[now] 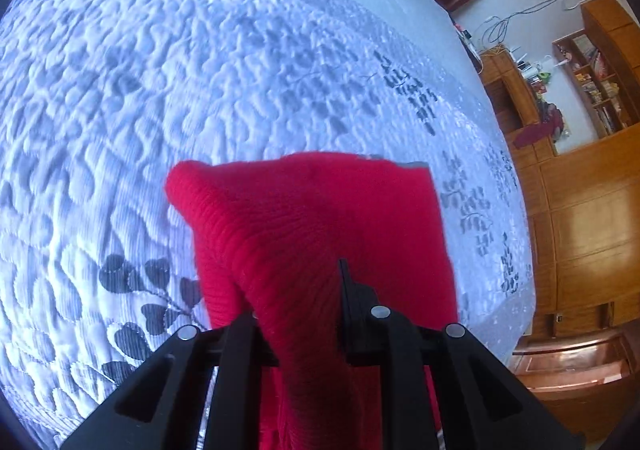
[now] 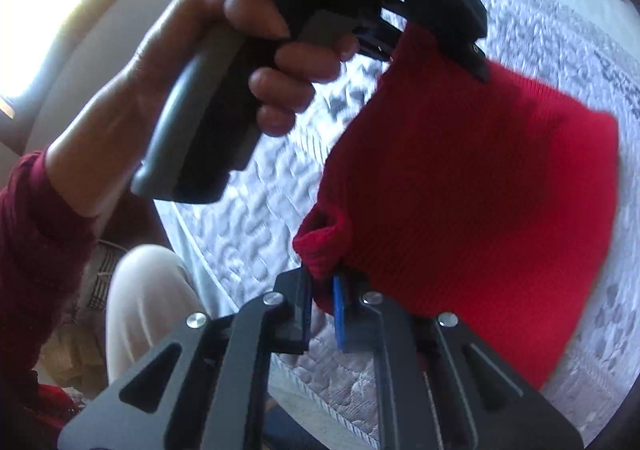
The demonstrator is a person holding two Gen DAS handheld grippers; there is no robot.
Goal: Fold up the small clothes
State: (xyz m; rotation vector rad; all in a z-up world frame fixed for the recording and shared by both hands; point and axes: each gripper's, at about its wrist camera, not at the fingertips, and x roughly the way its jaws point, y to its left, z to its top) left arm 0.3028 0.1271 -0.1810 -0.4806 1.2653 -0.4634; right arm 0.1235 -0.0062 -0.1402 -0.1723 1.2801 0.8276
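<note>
In the right wrist view, a hand point(image 2: 224, 62) in a dark red sleeve point(image 2: 32, 250) grips the handle of the left gripper point(image 2: 476, 58), whose jaws are clamped on the upper edge of the red knit garment point(image 2: 480, 190). The garment hangs stretched above the quilted bedspread point(image 2: 256, 218), its lower corner pinched between the closed jaws of the right gripper point(image 2: 322, 290). In the left wrist view, the cloth drapes forward from between that gripper's fingers point(image 1: 352, 290), over the bedspread.
</note>
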